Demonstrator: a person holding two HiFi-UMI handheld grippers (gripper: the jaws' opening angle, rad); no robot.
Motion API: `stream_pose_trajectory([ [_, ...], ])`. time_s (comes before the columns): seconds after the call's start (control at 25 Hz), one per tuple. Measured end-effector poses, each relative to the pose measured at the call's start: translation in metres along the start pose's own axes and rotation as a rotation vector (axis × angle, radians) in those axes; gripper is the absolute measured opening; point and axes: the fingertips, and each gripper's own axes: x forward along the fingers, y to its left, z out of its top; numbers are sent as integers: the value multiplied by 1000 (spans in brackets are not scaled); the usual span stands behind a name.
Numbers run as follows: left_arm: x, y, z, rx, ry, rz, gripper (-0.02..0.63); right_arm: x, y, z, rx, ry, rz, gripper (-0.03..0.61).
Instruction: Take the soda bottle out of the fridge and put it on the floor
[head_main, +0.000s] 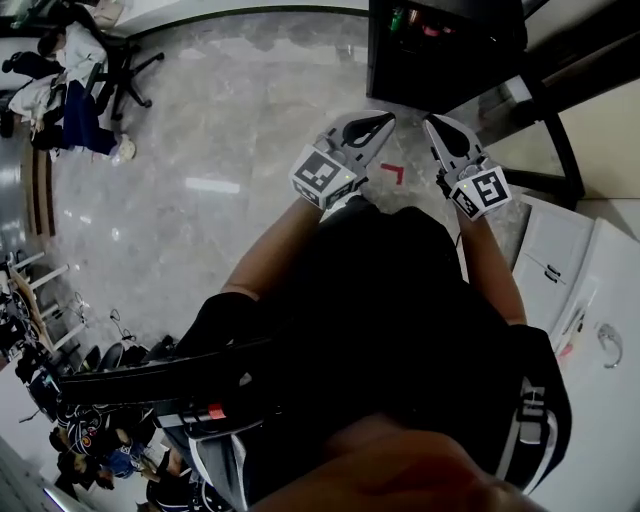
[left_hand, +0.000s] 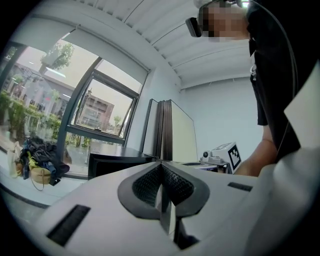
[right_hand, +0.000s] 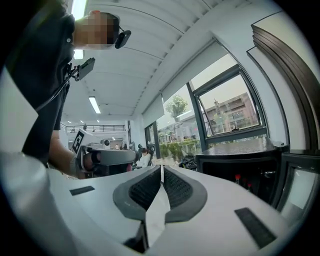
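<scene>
A black mini fridge (head_main: 445, 50) stands on the floor ahead of me, and through its front I make out bottles (head_main: 430, 30) with red and green tops. Red bottle caps (right_hand: 237, 178) also show behind the fridge (right_hand: 240, 162) glass in the right gripper view. Which one is the soda bottle is too small to tell. My left gripper (head_main: 385, 118) and right gripper (head_main: 432, 122) are held side by side, short of the fridge and above the floor. Both are shut with nothing between the jaws, as the left gripper (left_hand: 161, 163) and right gripper (right_hand: 161, 168) show in their own views.
A red mark (head_main: 393, 172) lies on the grey marble floor (head_main: 230, 130) under the grippers. White cabinets (head_main: 560, 270) stand at the right. At the far left are an office chair (head_main: 125, 70) and a seated person (head_main: 70, 90). Large windows (left_hand: 60, 100) run behind the fridge.
</scene>
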Motion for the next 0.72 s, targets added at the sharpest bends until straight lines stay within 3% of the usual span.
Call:
stream_pose_trajectory([
  [0.2, 23, 34, -11, 14, 18, -18, 3, 20, -43, -14, 2, 27, -65, 14],
  [0.52, 77, 88, -40, -15, 34, 55, 3, 53, -150, -48, -28, 47, -158, 17],
  [0.72, 113, 119, -61, 7, 44, 88, 3, 83, -214, -83, -14, 79, -237, 87],
])
